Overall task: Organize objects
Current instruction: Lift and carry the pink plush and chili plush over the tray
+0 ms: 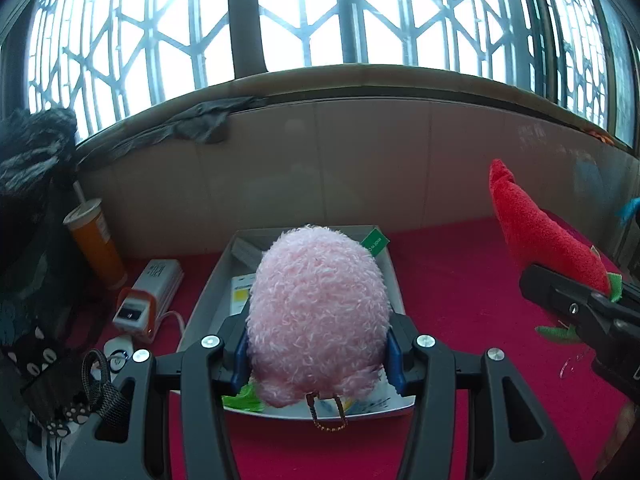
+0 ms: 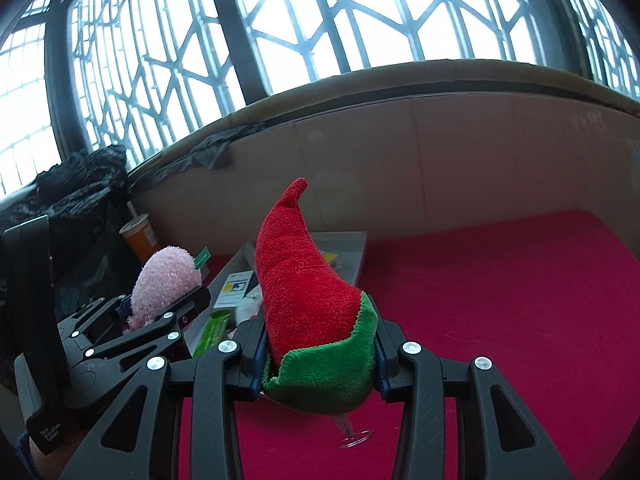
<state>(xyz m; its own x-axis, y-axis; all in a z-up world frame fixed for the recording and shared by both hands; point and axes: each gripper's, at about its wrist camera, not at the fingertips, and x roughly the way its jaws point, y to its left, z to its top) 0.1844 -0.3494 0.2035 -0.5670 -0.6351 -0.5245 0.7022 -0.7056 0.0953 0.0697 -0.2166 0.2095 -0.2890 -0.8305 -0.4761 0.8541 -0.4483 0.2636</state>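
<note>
Pink plush (image 1: pixel 318 312) in left gripper (image 1: pixel 316 354) hides much of tray (image 1: pixel 208 300).

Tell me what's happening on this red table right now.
A person is sorting soft toys with two tools. The left hand-held gripper is clamped on a fluffy pink plush and holds it above the open grey box, which already contains leaflets and packets. The right hand-held gripper grips a red chili plush by its green end, raised over the red tablecloth beside the box. Neither toy has been set down.

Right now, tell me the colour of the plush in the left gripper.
Pale pink fuzzy plush, clearest in the left wrist view.
</note>
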